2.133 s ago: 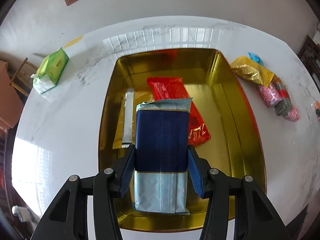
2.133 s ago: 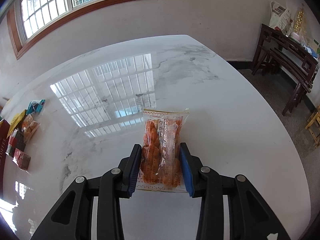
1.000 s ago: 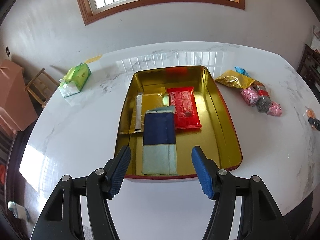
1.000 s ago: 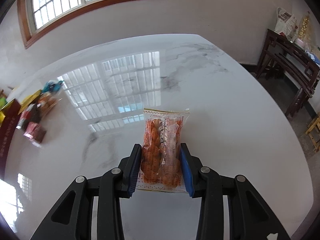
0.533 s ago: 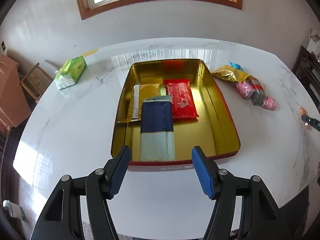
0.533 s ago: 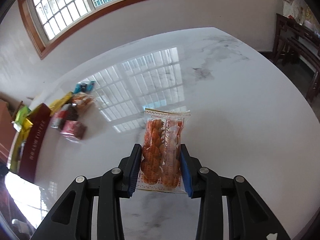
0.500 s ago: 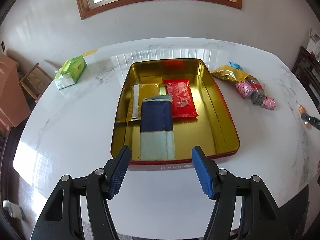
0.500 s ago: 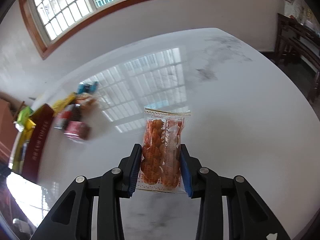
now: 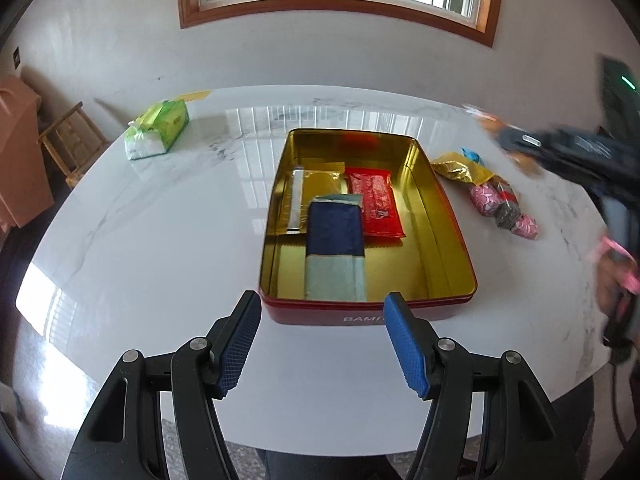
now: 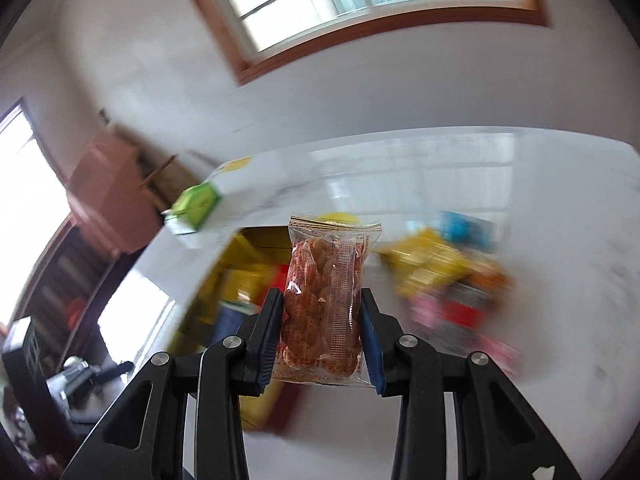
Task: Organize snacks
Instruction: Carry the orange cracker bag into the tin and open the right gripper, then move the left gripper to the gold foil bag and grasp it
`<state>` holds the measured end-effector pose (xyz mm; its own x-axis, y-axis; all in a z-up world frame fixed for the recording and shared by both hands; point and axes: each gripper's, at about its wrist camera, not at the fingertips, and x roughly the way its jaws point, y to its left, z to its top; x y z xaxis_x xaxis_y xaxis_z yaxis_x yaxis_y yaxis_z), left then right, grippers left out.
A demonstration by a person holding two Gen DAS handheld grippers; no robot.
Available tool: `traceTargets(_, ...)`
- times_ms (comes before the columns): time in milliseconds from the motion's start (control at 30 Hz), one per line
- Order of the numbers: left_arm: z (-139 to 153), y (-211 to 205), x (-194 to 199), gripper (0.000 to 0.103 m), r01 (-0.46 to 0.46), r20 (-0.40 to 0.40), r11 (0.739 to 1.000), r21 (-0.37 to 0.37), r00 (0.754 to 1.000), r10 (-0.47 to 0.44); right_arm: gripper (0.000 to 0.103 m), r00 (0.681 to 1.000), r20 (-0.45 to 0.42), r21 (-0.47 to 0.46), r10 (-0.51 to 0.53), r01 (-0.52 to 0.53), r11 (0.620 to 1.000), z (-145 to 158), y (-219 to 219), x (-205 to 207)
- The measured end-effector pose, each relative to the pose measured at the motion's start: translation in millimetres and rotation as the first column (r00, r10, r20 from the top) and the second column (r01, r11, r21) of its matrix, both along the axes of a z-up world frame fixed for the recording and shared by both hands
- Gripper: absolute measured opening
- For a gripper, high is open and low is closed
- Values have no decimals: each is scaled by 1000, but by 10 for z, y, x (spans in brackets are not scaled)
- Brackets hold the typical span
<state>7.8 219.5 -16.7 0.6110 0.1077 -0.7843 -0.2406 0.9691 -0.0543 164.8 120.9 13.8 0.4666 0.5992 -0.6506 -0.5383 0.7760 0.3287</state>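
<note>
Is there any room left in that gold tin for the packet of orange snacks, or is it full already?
Yes. The tin has a bare strip along its right wall, beside the red pack and the blue pack, and another along the far wall. Its left half is crowded: the blue pack overlaps the gold pack. The right claw holds the orange snacks.

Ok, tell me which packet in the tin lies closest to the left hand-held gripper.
The blue and pale-green packet. It reaches the tin's near wall, in front of the open left hand-held gripper; the red packet and gold packet lie farther back.
</note>
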Motion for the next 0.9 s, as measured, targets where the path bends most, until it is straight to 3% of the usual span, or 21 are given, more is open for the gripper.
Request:
traceTargets(267,-44,173,-106,65,-3,-1,1000,-28,1000,3,35,997,-63,-151,46,-55,987,-420,949,330)
traceTargets(600,-126,286,-99,70,-23,-7,999,-35,1000,23,37,995,-89,-228,36,-56,972,-654,1342,519)
traceTargets(633,-131,284,-97,71,-26,-10,999,-33,1000,26,44,996,-84,-224,40,-58,973,-657,1375,509)
traceTargets(667,-136,279,-91,71,-28,-15,999,-31,1000,28,57,996,-73,-210,48,-63,976,-634,1362,475)
traceTargets(733,-131,264,-83,71,-25,-20,999,-32,999,25,70,998,-26,-176,55,-59,983,-531,1267,394)
traceTargets(900,-45,133,-44,71,33,-17,997,-69,999,-34,70,984,178,3,-31,31,1000,-125,366,6)
